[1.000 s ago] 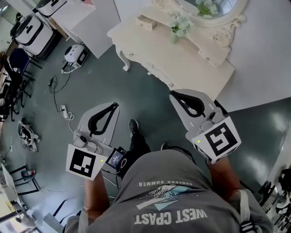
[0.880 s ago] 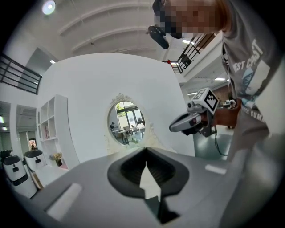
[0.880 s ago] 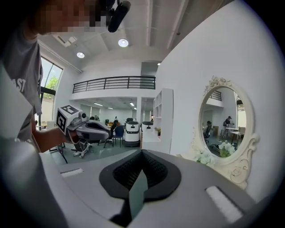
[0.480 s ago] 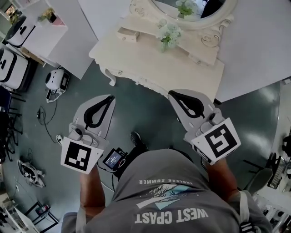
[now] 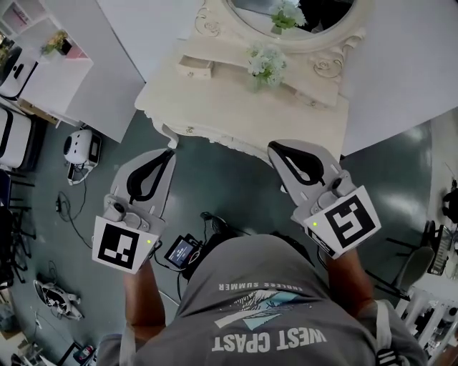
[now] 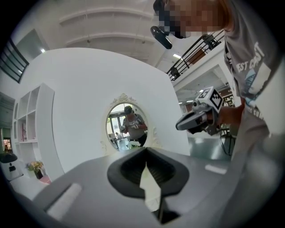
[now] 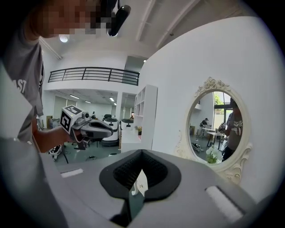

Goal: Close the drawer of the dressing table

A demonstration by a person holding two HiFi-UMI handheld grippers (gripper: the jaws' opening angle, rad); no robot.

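two shut tongs, one open drawer

both tools are held low over the floor (image 5: 229,189), short of the dressing table (image 5: 236,114), and nothing is touched by either. the left tongs (image 5: 169,153) are seen drawn together in their own view, with only a thin slit of light between the jaws and nothing held. the right tongs (image 5: 273,147) are seen the same way, narrow and empty.

the drawer (image 5: 195,68) is found on the raised back tier of the surface, towards its left end, below the oval mirror (image 5: 308,8). it is pulled out, so the task is judged not yet begun. the left tongs are the nearer of the two, though a reach across the surface is still needed.

several slips can be foreseen. if the small drawer front is pushed at one corner, the drawer may be skewed and jammed in its slot. if it is met by a narrow closed tip, the tip may be deflected off the front. the flowers (image 5: 266,61) stand just right of the drawer, and could be knocked over by a wide or hasty approach. a hard shove may also leave the drawer rebounding part open.
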